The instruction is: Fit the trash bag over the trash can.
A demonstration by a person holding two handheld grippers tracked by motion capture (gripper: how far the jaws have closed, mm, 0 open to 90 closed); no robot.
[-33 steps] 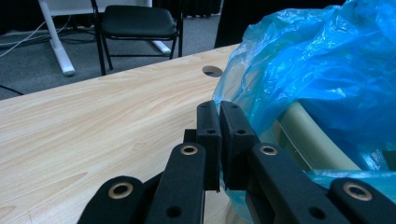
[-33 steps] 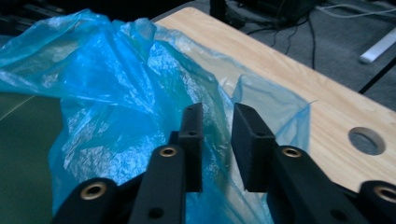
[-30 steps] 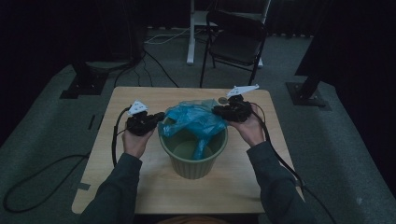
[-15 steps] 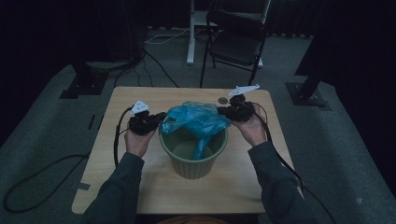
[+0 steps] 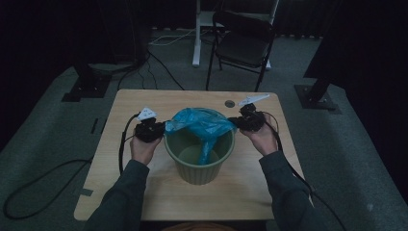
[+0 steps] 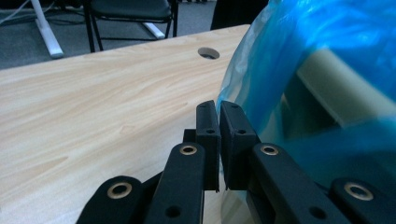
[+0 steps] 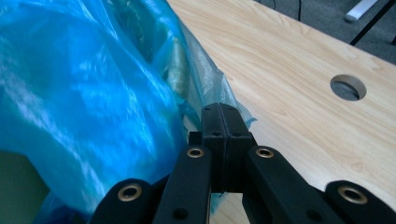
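both grippers pinch the blue bag (image 5: 202, 123) over the bin (image 5: 198, 166).

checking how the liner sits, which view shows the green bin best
The high view: the whole green bin with the blue bag draped across its mouth. The left gripper view shows its rim through the plastic; the right gripper view, one corner.

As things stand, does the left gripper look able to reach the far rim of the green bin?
Probably not right away. The left gripper is shut on the blue bag, which drapes over the far rim of the green bin; it would have to let go first.
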